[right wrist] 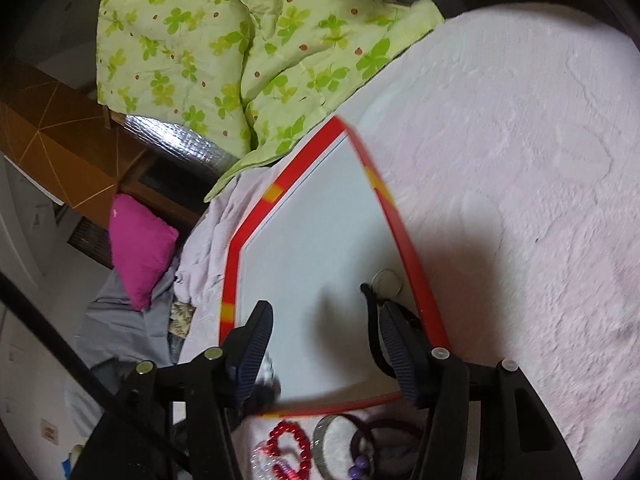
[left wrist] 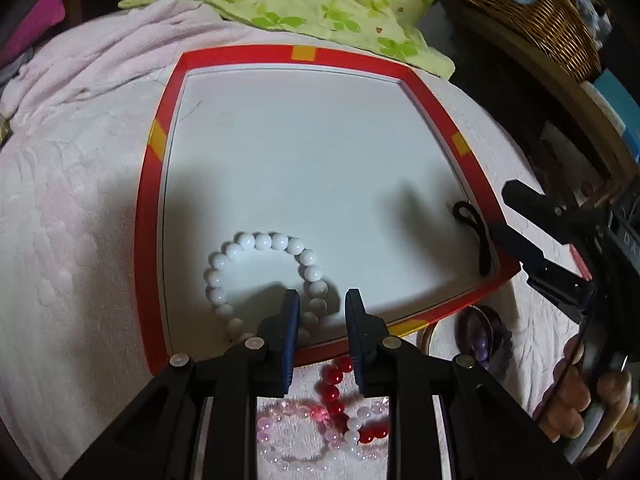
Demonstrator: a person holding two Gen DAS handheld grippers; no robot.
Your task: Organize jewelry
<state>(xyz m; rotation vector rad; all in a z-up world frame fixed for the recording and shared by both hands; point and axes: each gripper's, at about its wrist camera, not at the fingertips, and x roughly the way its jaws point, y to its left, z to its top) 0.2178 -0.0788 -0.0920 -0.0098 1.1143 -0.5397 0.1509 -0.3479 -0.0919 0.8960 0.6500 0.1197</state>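
A red-rimmed tray (left wrist: 152, 200) with a white floor lies on a pink blanket. A white bead bracelet (left wrist: 256, 242) lies in its near left part. My left gripper (left wrist: 322, 302) is open and empty, just right of the bracelet. A black cord loop (left wrist: 472, 224) lies at the tray's right edge. My right gripper (right wrist: 326, 316) is open; the black cord (right wrist: 372, 320) lies against its right finger, beside a clear ring (right wrist: 386, 282). Red beads (left wrist: 334, 384), pink clear beads (left wrist: 280, 428) and a purple piece (left wrist: 482, 332) lie on the blanket before the tray.
A green leaf-print quilt (left wrist: 320, 4) lies behind the tray. A wicker basket (left wrist: 532, 12) stands at the back right. A magenta cushion (right wrist: 140, 248) lies off the bed's edge. The right gripper (left wrist: 532, 240) shows at the tray's right rim.
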